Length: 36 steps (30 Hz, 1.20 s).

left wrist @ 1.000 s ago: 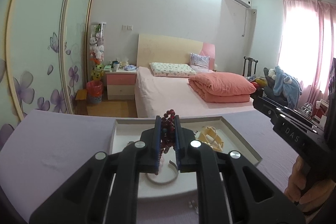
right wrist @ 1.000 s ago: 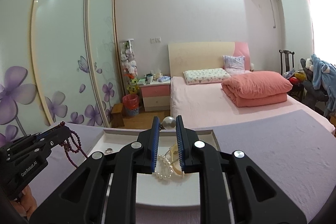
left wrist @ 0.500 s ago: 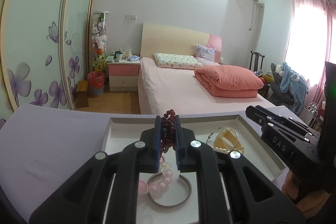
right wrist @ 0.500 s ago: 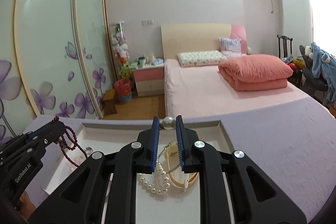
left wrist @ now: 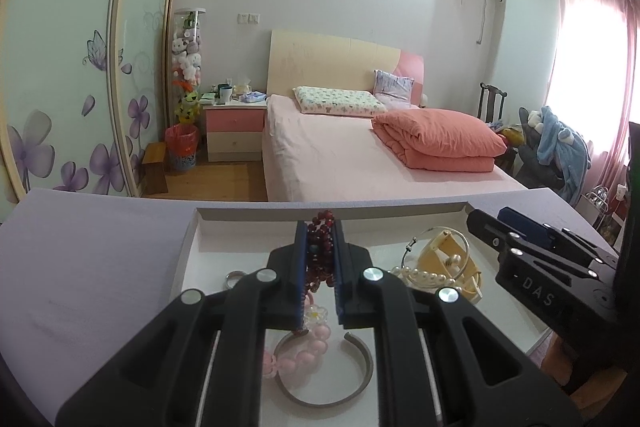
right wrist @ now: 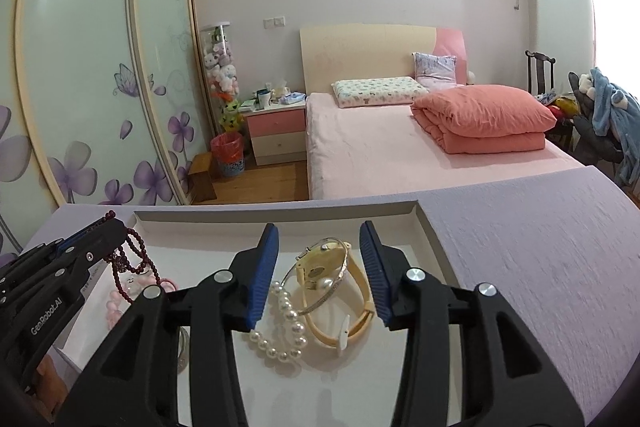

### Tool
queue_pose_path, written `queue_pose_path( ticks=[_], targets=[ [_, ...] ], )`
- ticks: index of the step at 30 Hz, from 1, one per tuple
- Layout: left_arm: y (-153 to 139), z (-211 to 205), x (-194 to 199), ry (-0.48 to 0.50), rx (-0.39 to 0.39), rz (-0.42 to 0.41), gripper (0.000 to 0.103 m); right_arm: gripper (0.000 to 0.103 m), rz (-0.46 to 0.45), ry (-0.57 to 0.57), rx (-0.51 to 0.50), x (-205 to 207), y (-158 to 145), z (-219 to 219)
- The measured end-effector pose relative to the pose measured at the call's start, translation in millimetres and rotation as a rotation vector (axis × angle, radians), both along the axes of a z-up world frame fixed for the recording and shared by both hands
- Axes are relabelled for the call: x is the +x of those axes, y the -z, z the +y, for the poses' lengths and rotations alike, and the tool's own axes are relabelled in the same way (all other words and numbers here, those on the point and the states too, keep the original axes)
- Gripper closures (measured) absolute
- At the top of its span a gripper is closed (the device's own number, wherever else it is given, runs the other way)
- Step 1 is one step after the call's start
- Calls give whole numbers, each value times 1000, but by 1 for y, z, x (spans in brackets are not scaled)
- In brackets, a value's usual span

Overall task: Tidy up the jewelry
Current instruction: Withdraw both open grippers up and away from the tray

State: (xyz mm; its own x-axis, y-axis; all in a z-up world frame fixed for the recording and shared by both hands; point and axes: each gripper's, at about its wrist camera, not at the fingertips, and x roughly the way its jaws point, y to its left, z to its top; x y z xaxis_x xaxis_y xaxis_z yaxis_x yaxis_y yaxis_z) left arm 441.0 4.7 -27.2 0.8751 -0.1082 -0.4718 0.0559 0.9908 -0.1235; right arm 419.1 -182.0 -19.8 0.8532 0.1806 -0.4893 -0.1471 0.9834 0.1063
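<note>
**Both claws over the tray, angled down**

Left claw (left wrist: 319,259) clamped on dark red bead strand (left wrist: 320,247) — hanging above white tray (left wrist: 192,247). Right claw (right wrist: 319,267) has just been opening, jaws apart, nothing pinched — pearl strand (right wrist: 284,323) and watch (right wrist: 324,267) lie in the tray beneath.

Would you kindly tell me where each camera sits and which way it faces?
Left wrist: on the left claw, facing the bed over the white tray; its blue pads grip the dark red beads.
Right wrist: on the right claw, same heading; open above the pearl strand and watch.
Shared: tray, bed, the other claw.
</note>
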Motion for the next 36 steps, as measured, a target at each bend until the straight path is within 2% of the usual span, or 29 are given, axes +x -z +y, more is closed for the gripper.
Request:
queue_pose_path(
  ticks=[13,14,16,18,23,36],
  targets=[
    [1,-6,2,1,10,-1,90,59,-2,16,-8,3,4,-2],
    [1,-7,2,-3,13,-3,88,59,-3,17,-10,2,4,-1],
    [0,-8,2,-5,17,-7,69,58,-3,17,-11,2,4,0],
    [-1,-8,1,-17,18,-15,63,57,-5,20,-12,0,5,0],
    [-3,-1,2,-39,11,-16,61,55,-6,22,-14,-1,5,0],
    [-6,30,-15,-157,7,-19,46,54,-26,12,-39,-13,3,3]
  ],
)
